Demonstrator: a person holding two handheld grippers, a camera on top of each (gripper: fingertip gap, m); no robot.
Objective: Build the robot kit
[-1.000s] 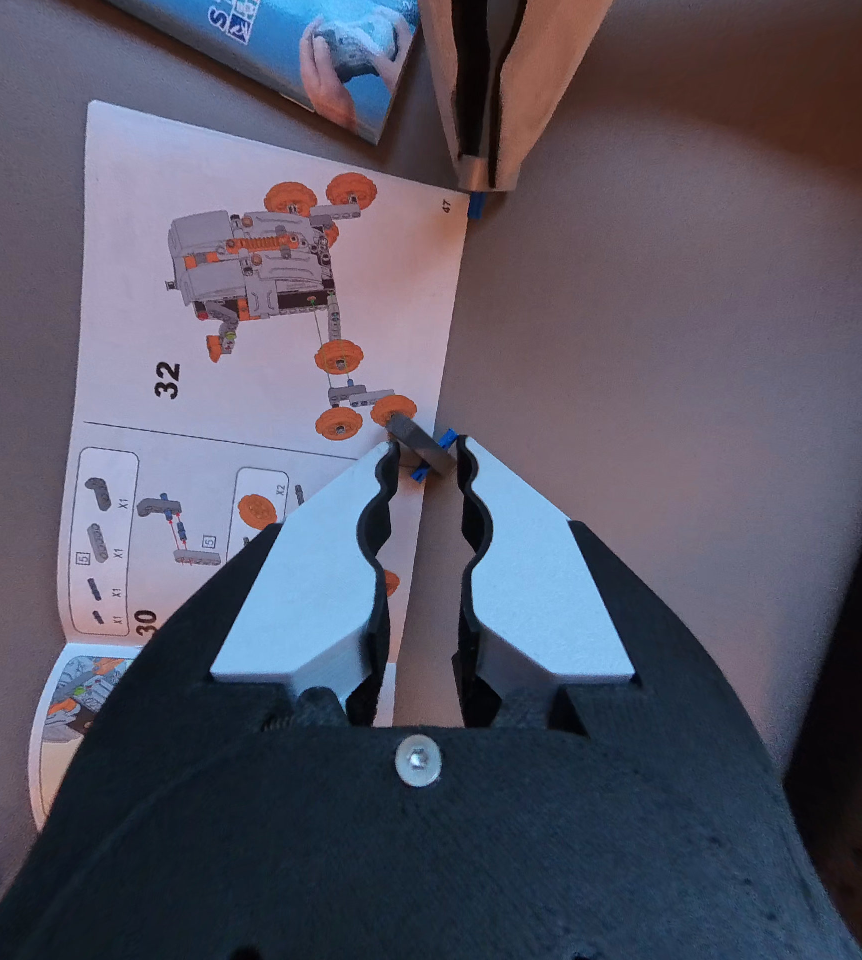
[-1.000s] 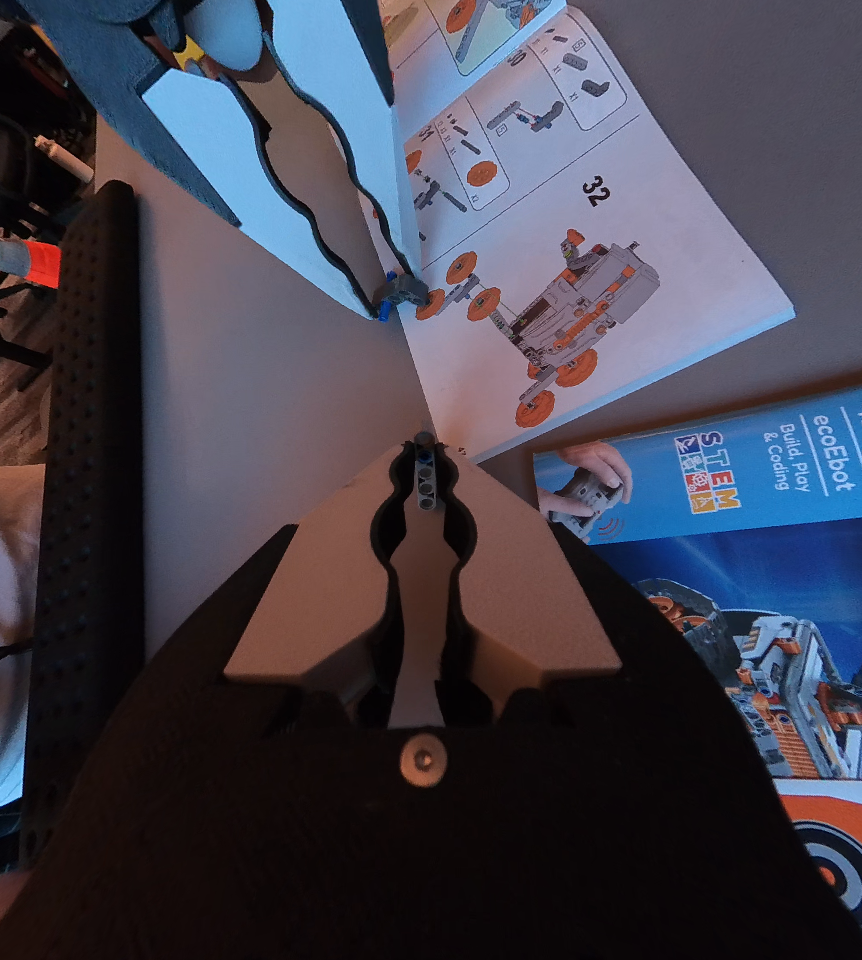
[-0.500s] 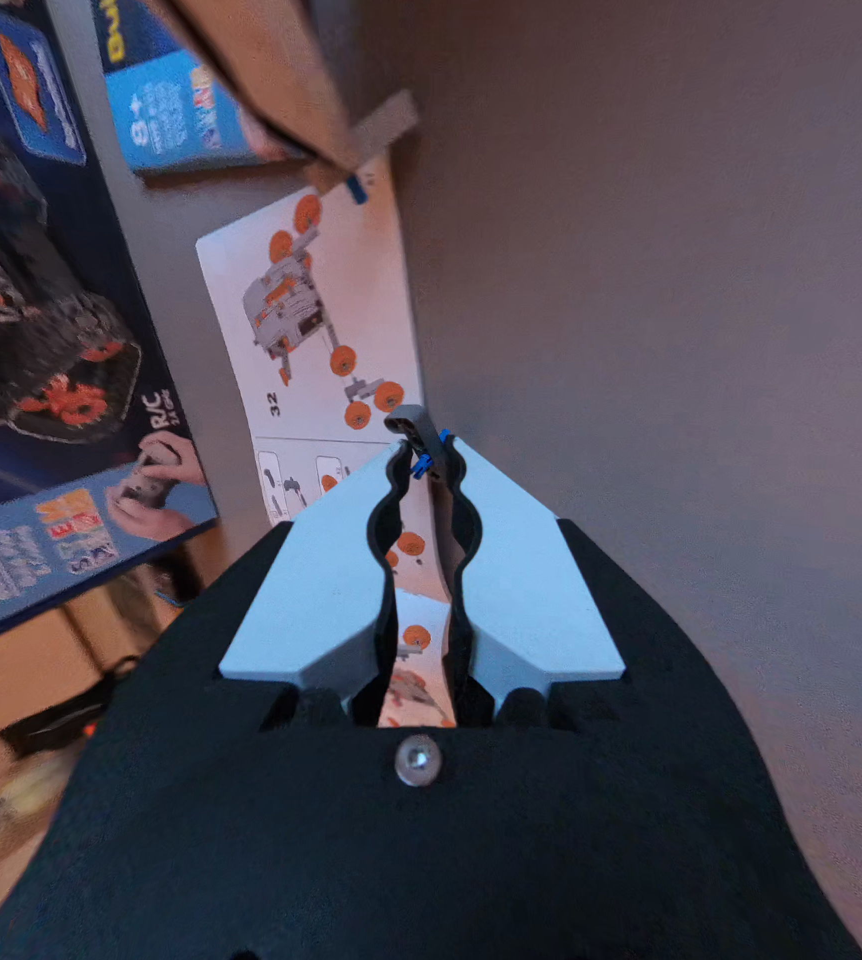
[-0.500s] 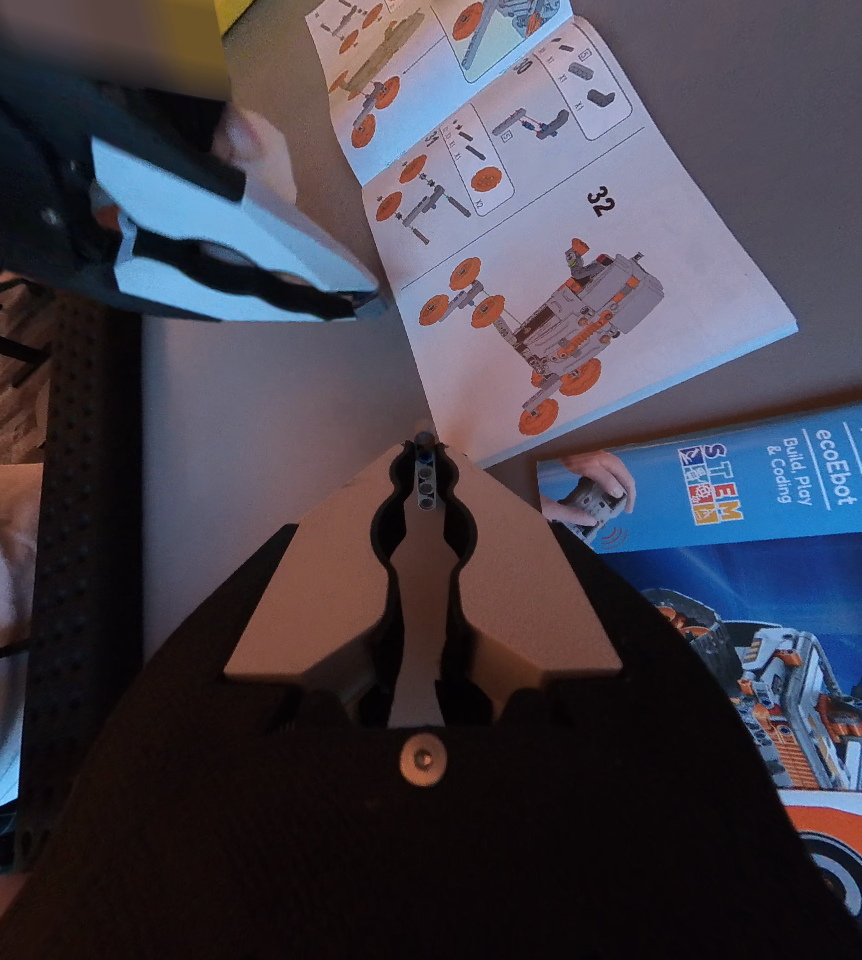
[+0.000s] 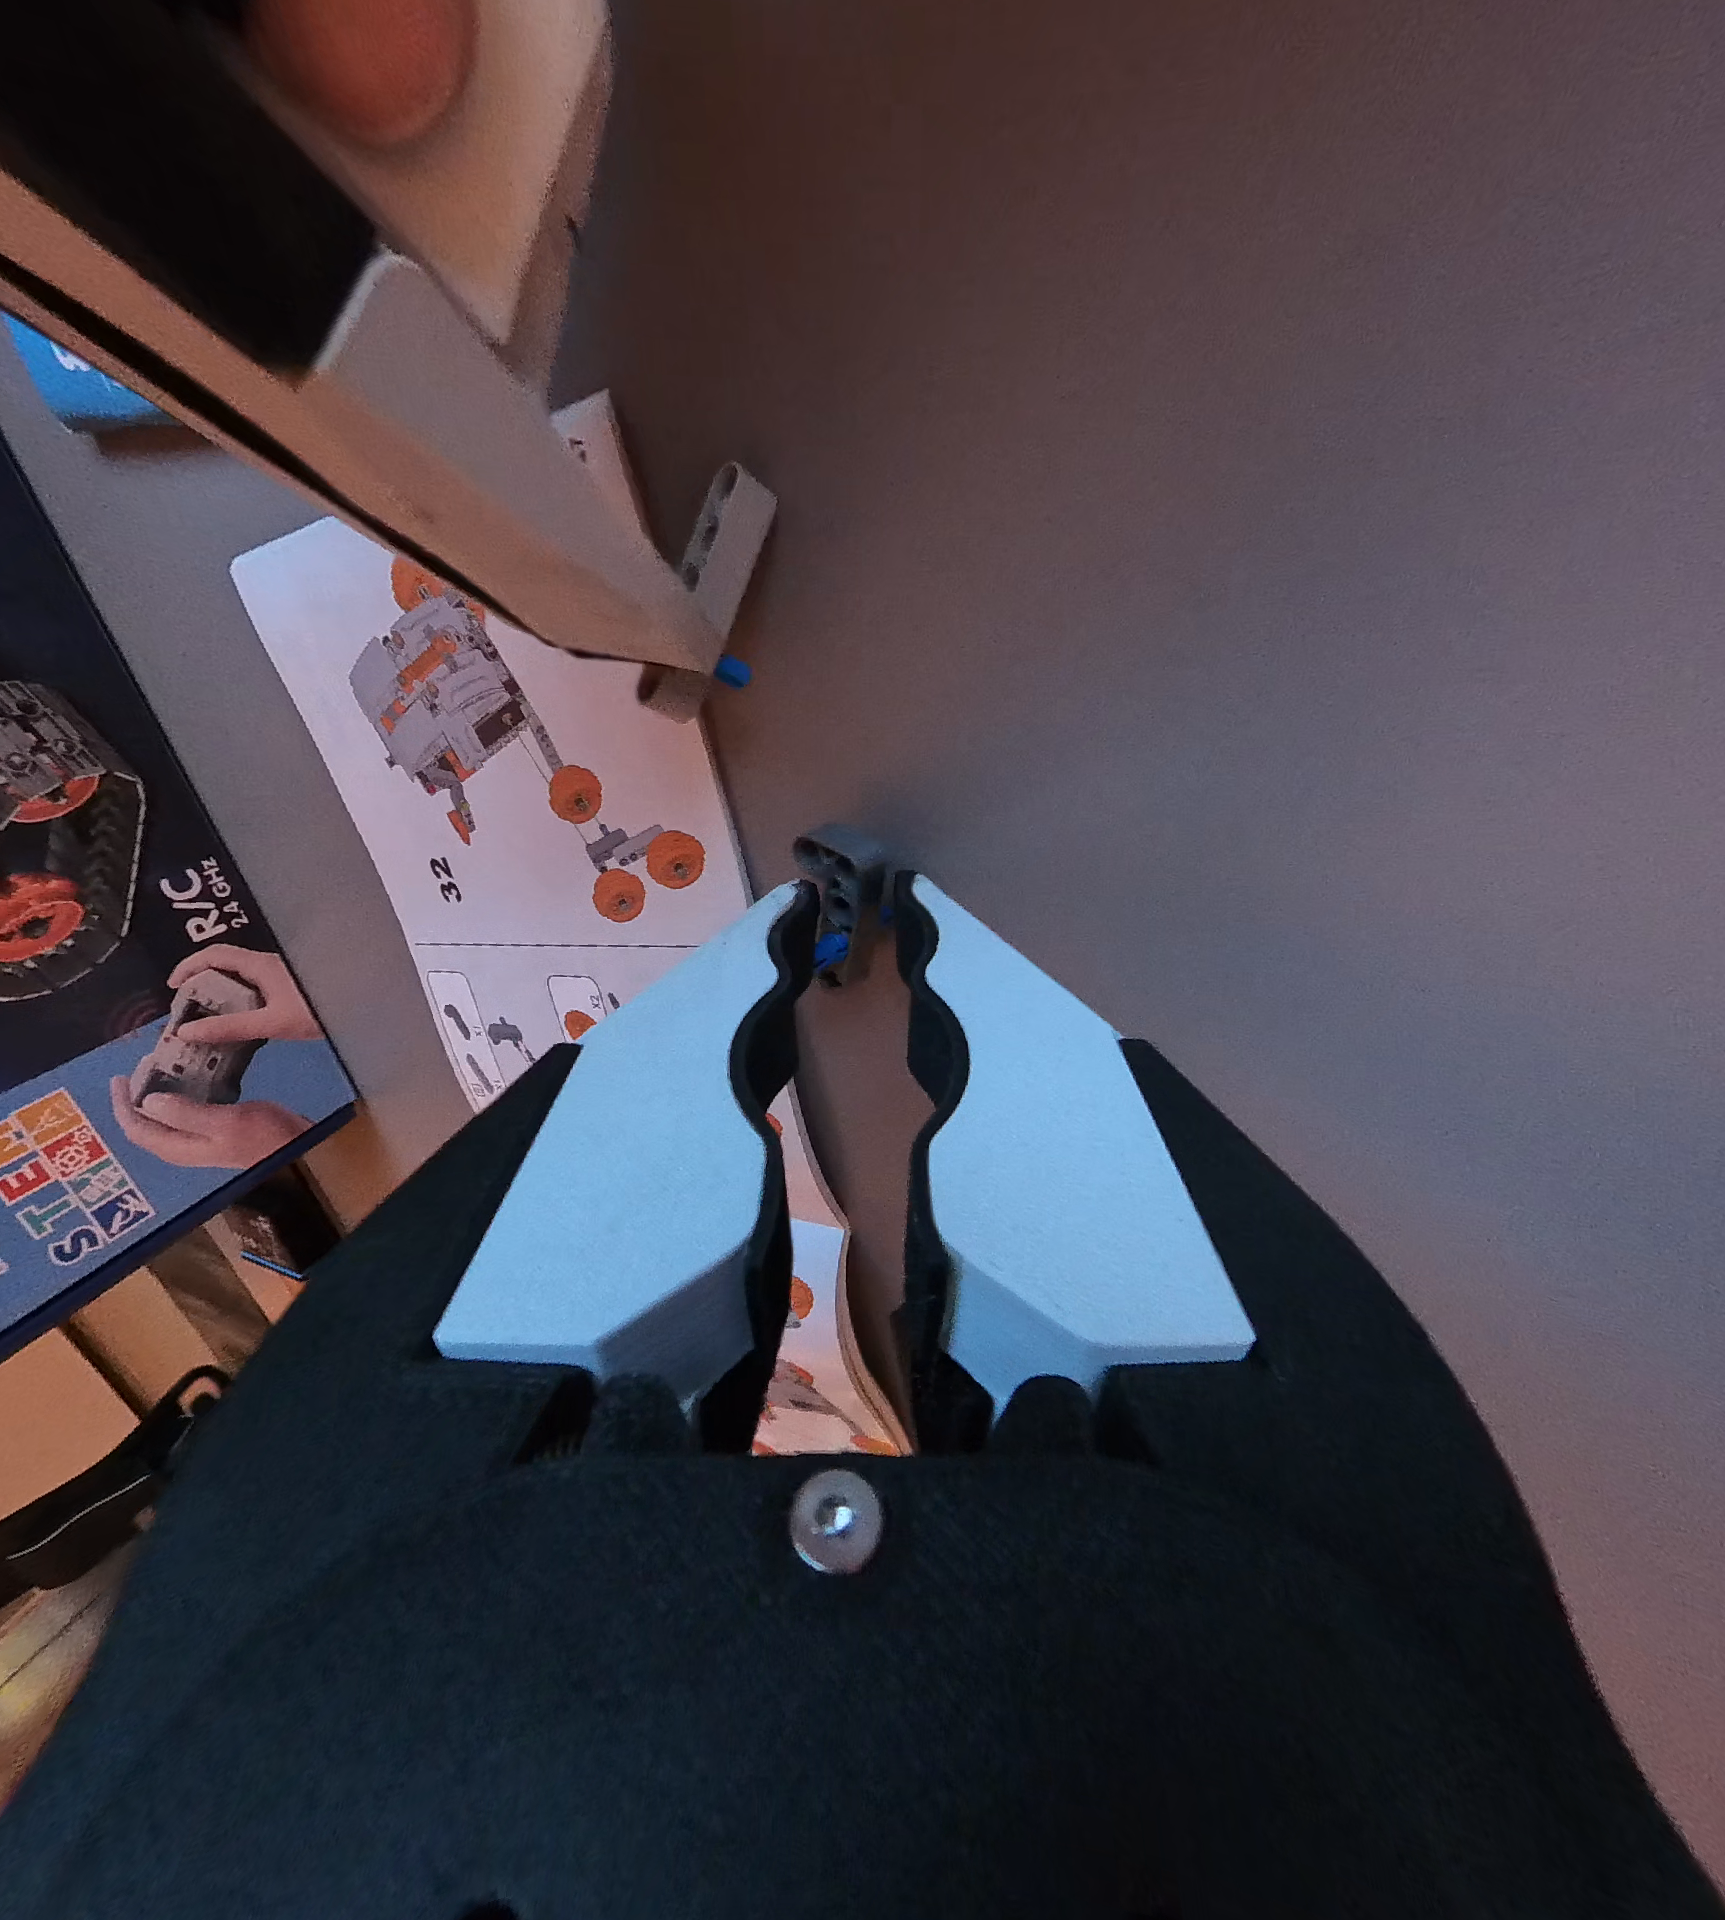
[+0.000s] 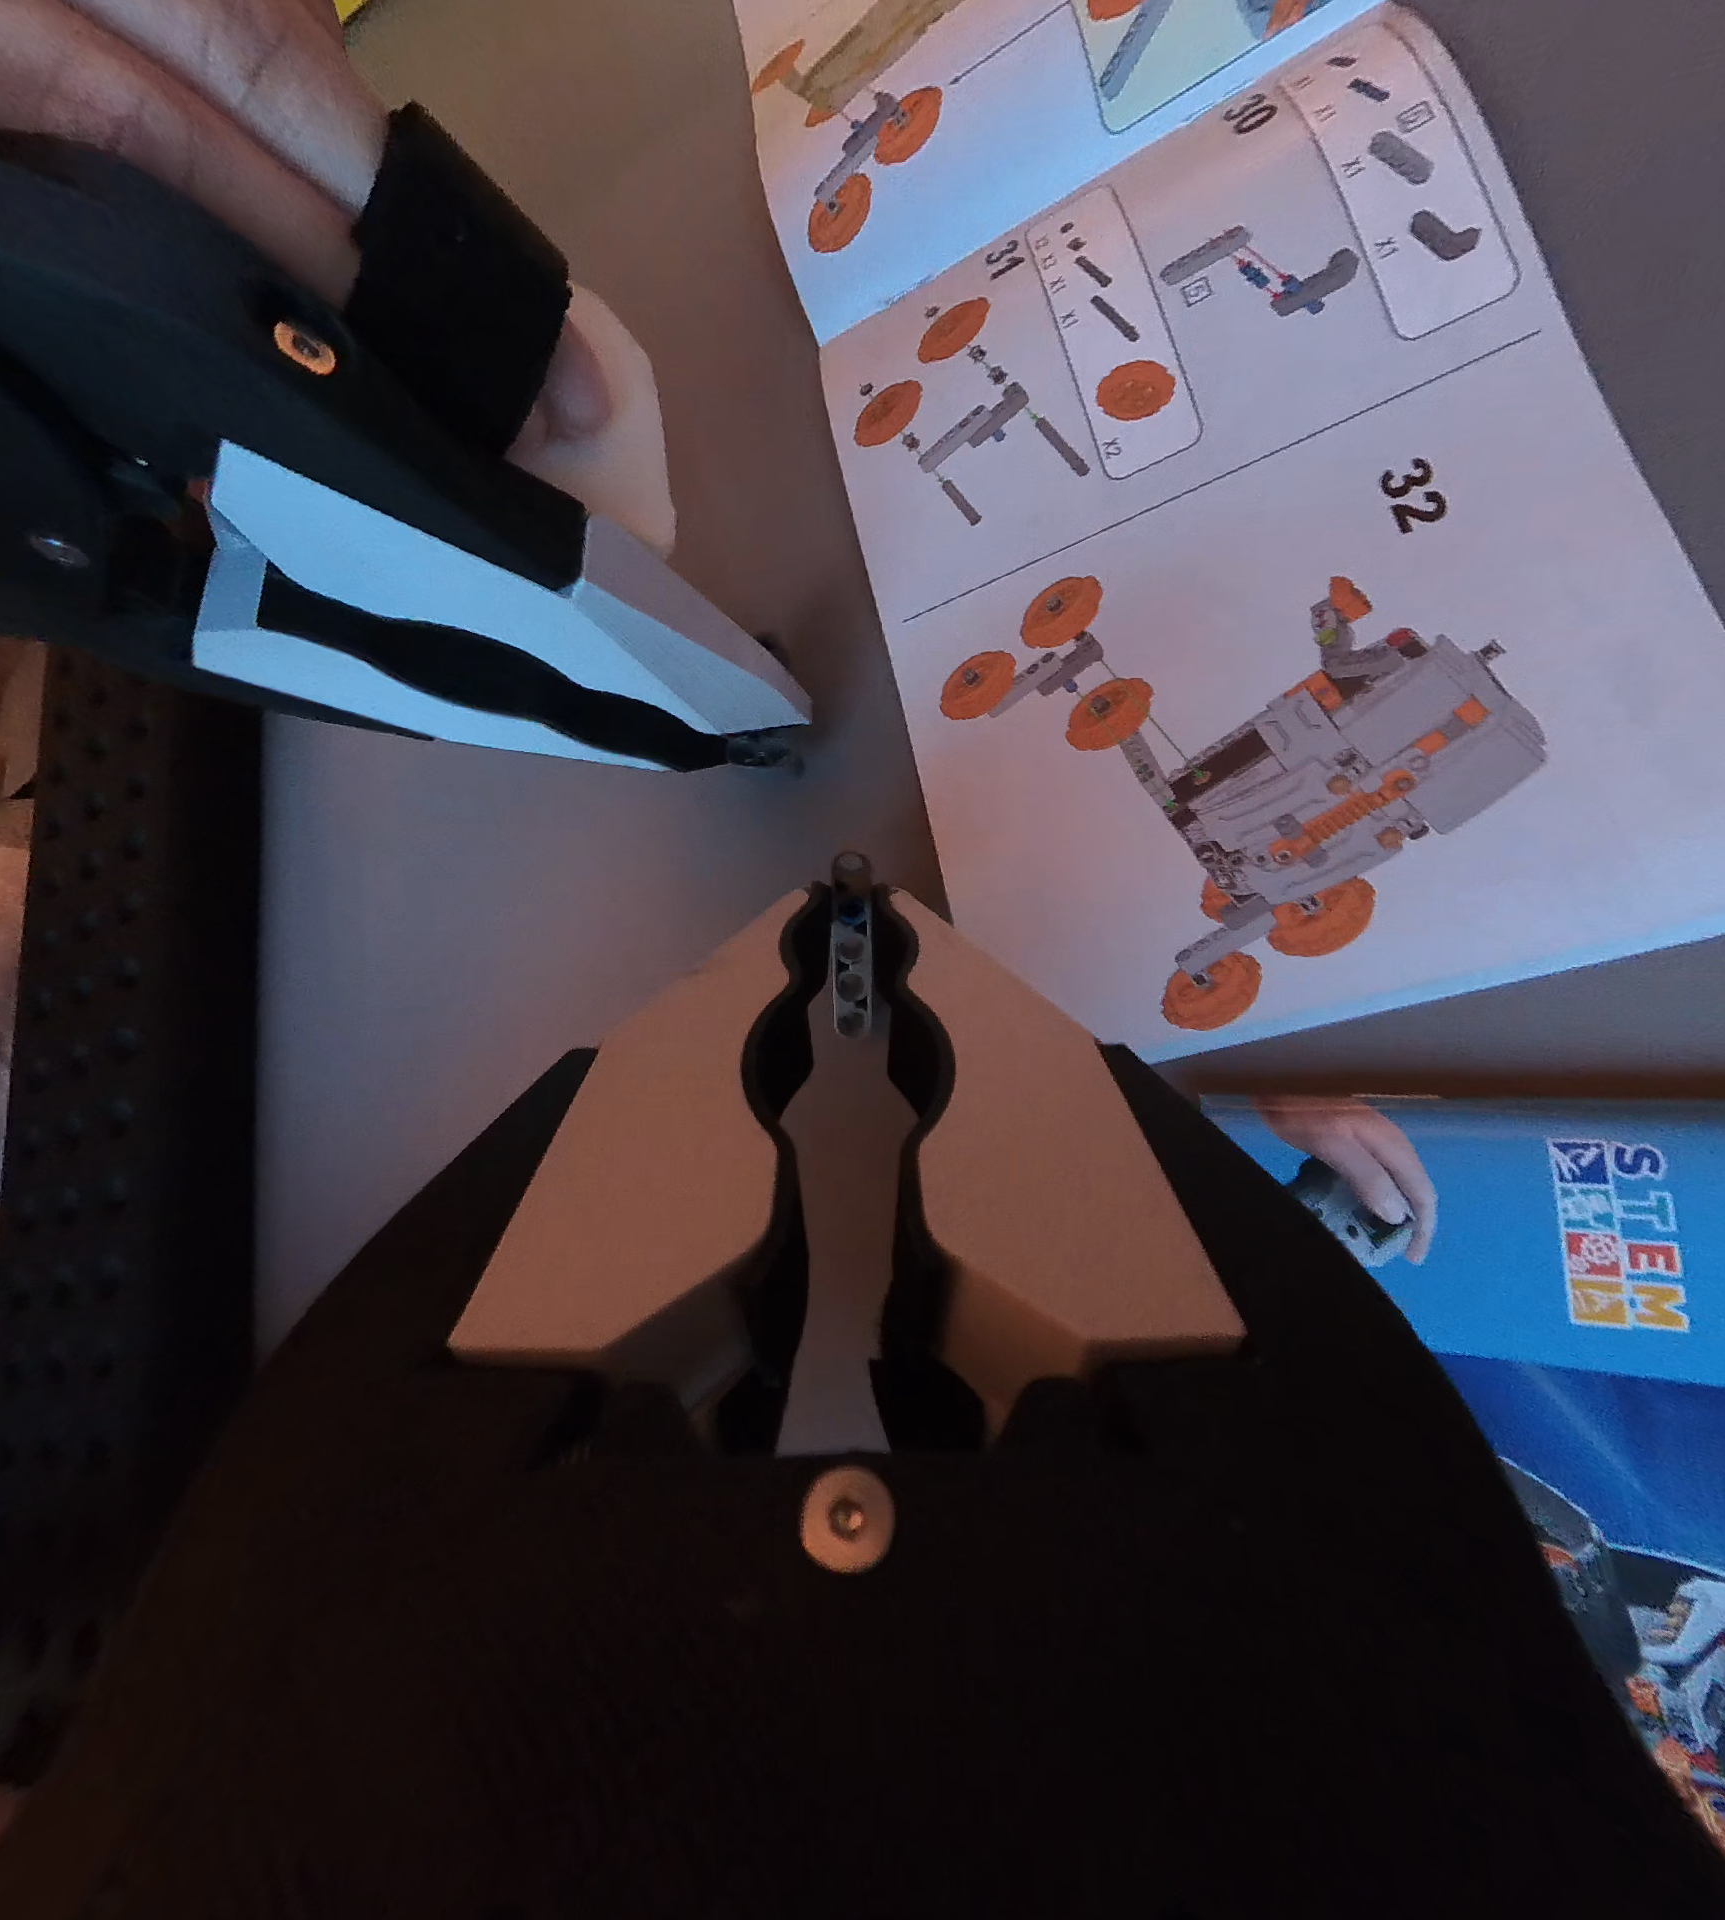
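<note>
Grippers converge above the tabletop (image 5: 1305,520): left gripper (image 5: 845,891) pinches a bent grey beam (image 5: 842,883), right gripper (image 6: 851,902) clamps a straight grey beam (image 6: 851,971) lengthwise along its fingers.

Booklet (image 6: 1357,582): white, orange-wheeled grey drawings. Box (image 6: 1616,1299): blue. Beams (image 6: 852,961) (image 5: 842,904): grey, blue pins. Table (image 5: 1253,520): grey-brown.

— Where does the left gripper (image 5: 845,891) sit?

— Tips at twelve o'clock in its own view, jaws drawn close, a small grey beam pinched between the tips. From the right wrist it enters from nine o'clock, a hand (image 6: 214,177) wrapped over its black body.

— And the right gripper (image 6: 850,902)?

— Tips at twelve too, jaws narrow, clamping a thin grey beam edge-on.
</note>
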